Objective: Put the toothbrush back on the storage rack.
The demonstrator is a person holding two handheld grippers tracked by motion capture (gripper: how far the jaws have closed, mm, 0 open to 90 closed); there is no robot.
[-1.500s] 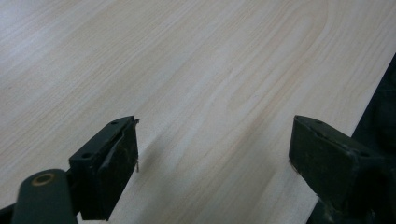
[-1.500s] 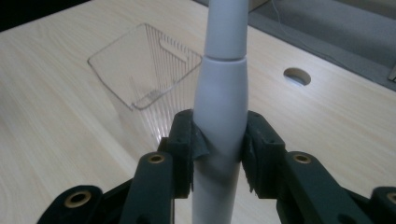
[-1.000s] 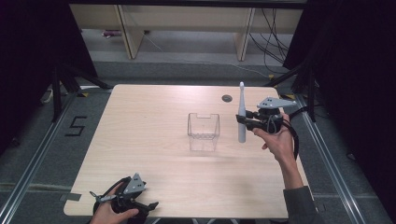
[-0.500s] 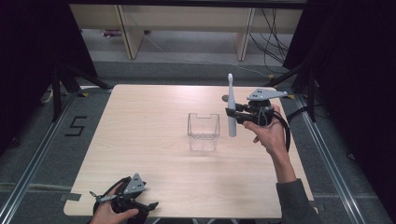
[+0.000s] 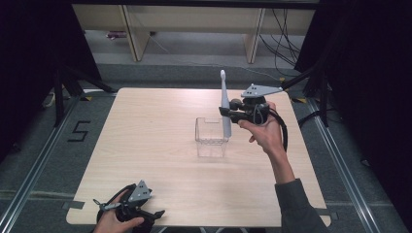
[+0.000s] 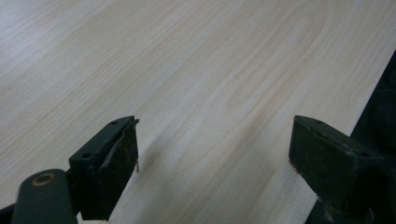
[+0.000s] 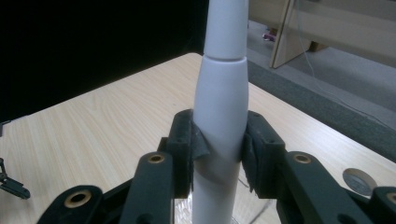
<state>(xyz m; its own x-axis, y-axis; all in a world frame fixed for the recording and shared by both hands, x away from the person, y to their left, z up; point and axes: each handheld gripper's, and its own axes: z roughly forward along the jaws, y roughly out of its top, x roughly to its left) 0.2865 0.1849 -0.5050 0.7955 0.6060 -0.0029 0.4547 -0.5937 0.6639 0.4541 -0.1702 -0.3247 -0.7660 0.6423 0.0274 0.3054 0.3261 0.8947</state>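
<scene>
Above the table (image 5: 145,145), right tongs (image 5: 227,112) clamp the upright white toothbrush (image 5: 225,104); left tongs (image 5: 145,213) gape empty.

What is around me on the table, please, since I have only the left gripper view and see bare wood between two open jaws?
Observer: A clear plastic container stands near the middle of the table, far ahead of your left gripper, which sits at the near edge.
Operator: Thank you. Is the other hand doing anything?
Observer: Yes, the right gripper is shut on a white electric toothbrush, held upright.
Operator: Where is that relative to the container?
Observer: In the high view the toothbrush's lower end overlaps the container's right rim; I cannot tell whether it is inside yet.
Operator: Anything else on the table?
Observer: A small round disc lies near the far right corner.
</scene>
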